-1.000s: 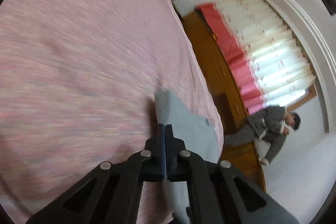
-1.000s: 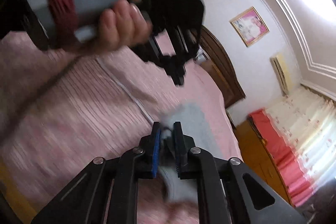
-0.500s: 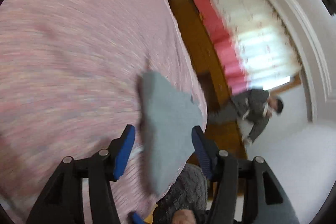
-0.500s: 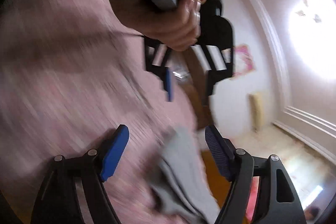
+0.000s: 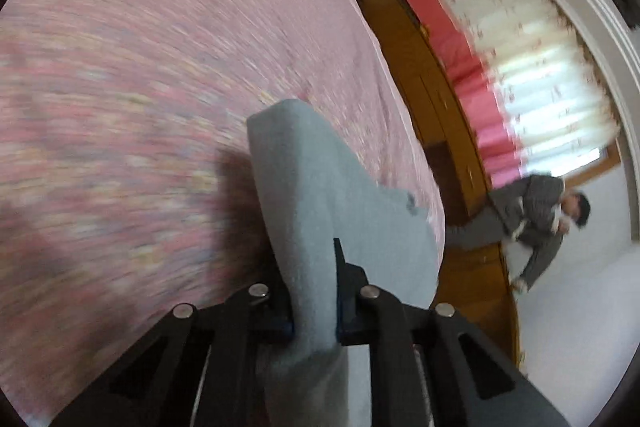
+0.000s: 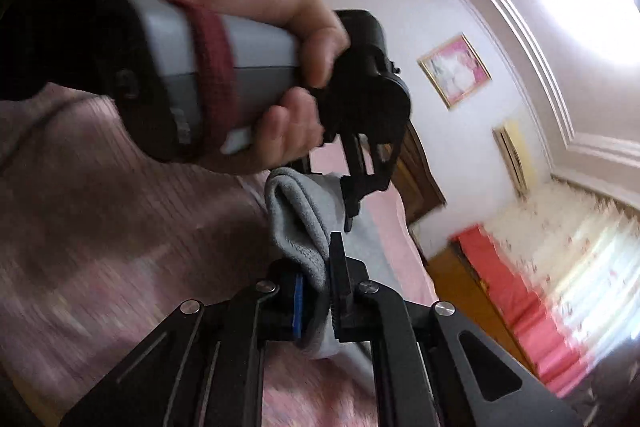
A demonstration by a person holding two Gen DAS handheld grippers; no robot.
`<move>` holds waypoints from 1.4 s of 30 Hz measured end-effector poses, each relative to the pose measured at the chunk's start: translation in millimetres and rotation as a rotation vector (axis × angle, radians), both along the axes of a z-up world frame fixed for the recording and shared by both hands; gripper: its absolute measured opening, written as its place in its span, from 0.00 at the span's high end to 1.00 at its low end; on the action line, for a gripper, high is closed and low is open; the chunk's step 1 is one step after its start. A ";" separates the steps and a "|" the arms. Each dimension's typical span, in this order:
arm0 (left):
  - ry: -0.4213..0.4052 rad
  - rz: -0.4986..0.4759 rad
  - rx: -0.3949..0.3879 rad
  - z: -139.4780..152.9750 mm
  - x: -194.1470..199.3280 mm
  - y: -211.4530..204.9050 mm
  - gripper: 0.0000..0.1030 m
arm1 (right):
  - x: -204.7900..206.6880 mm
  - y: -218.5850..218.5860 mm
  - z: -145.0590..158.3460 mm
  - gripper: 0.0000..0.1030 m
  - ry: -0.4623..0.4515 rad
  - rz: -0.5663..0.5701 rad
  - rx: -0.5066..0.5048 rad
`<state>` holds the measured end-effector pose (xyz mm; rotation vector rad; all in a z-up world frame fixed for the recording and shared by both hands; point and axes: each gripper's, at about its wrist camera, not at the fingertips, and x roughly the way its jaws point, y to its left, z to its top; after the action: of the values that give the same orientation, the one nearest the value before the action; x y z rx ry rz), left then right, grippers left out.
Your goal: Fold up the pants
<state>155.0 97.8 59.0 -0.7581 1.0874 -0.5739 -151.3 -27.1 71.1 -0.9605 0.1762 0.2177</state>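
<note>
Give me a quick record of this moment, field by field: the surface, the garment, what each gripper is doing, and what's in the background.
surface: pink bedspread
garment: grey pants, bunched on the bedspread near its edge
left gripper: jaws closing, grey fabric pinched between them
right gripper: jaws closing, a fold of the pants between them
left hand: grips the left gripper's handle, seen from the right wrist view
background: red and white curtain, framed picture on the wall

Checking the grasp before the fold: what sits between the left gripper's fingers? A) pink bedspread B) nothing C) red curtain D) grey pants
D: a fold of the grey pants runs between the closing jaws of the left gripper, above the pink bedspread.
</note>
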 end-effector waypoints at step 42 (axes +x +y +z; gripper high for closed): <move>-0.173 0.135 0.205 56.8 -107.7 90.8 0.70 | 108.6 -207.7 58.5 1.00 0.331 -0.432 0.600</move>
<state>47.3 188.6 115.8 -0.5862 0.9114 -0.3989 -42.6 -234.7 129.6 -0.2694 0.5802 0.0212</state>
